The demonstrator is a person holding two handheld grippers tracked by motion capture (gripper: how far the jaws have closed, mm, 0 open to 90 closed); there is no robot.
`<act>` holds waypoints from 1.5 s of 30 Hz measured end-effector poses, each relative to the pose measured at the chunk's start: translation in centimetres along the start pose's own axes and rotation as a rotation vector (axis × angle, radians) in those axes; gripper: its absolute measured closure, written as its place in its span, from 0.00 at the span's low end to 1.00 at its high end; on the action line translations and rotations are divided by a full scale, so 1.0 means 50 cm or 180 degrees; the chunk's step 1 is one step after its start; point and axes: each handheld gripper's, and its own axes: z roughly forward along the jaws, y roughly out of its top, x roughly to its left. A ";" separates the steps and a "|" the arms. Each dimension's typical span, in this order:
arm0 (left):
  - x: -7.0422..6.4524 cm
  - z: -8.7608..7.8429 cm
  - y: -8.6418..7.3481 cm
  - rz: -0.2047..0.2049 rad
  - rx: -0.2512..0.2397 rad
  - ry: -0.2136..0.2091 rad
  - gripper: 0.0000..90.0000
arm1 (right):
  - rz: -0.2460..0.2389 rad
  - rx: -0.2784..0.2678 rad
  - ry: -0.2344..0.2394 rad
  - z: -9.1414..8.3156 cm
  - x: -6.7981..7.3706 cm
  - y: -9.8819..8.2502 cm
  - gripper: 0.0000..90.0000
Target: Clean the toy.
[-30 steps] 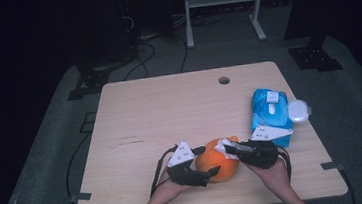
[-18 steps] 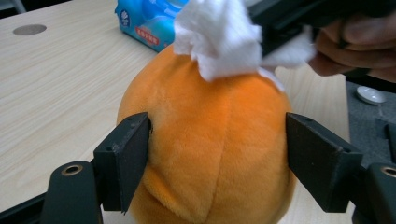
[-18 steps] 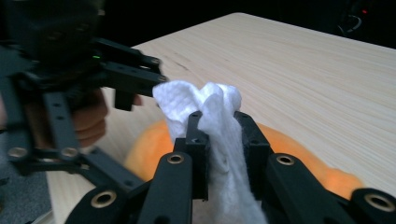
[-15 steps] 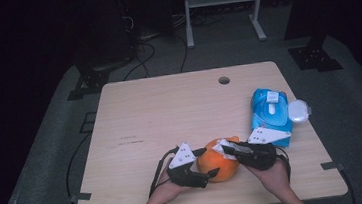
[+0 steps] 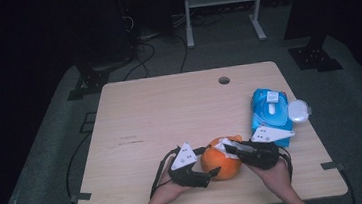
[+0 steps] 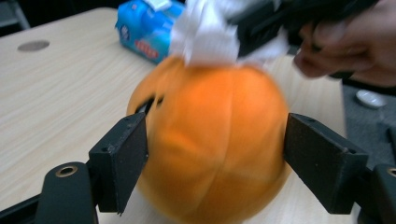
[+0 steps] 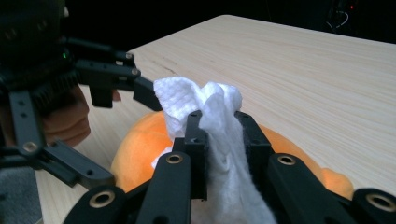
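Observation:
An orange plush pumpkin (image 5: 220, 162) sits near the front edge of the wooden table (image 5: 170, 113). My left gripper (image 5: 209, 160) reaches in from the left; its jaws have just been closing with the pumpkin between them. In the left gripper view both pads (image 6: 123, 158) press the pumpkin (image 6: 215, 140) at its sides, around my left gripper (image 6: 215, 154). My right gripper (image 7: 222, 135) is shut on a bunched white wipe (image 7: 205, 100), which rests on top of the pumpkin (image 7: 140, 149). From above, the wipe (image 5: 228, 142) lies at the right gripper (image 5: 229, 148).
A blue pack of wipes (image 5: 269, 111) lies at the table's right edge, its round white lid (image 5: 298, 111) flipped open. A cable hole (image 5: 224, 80) sits near the far edge. Both hands are close to the front edge. Dark floor, cables and a metal stand lie beyond.

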 end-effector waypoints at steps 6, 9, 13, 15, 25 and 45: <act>-0.007 0.006 -0.002 0.0088 0.0087 0.0049 0.34 | -0.0028 0.0033 0.0048 -0.008 0.004 -0.002 0.85; -0.007 0.009 -0.003 0.0028 0.0061 0.0046 0.35 | -0.0184 0.0059 0.0114 -0.006 0.042 0.009 0.85; -0.007 0.010 -0.006 -0.0010 0.0017 -0.0021 0.25 | -0.0439 0.0141 -0.0009 0.013 0.059 0.011 0.85; -0.014 0.017 -0.004 0.0070 0.0034 0.0080 0.26 | -0.0235 0.0106 0.0014 0.013 0.039 0.007 0.85; -0.018 0.017 -0.001 0.0087 0.0120 0.0205 0.39 | -0.0447 0.0181 -0.0124 0.000 0.047 0.012 0.86; -0.003 0.005 0.002 -0.0294 0.0127 0.0241 0.20 | 0.0184 0.0071 -0.0302 -0.002 -0.038 -0.015 0.86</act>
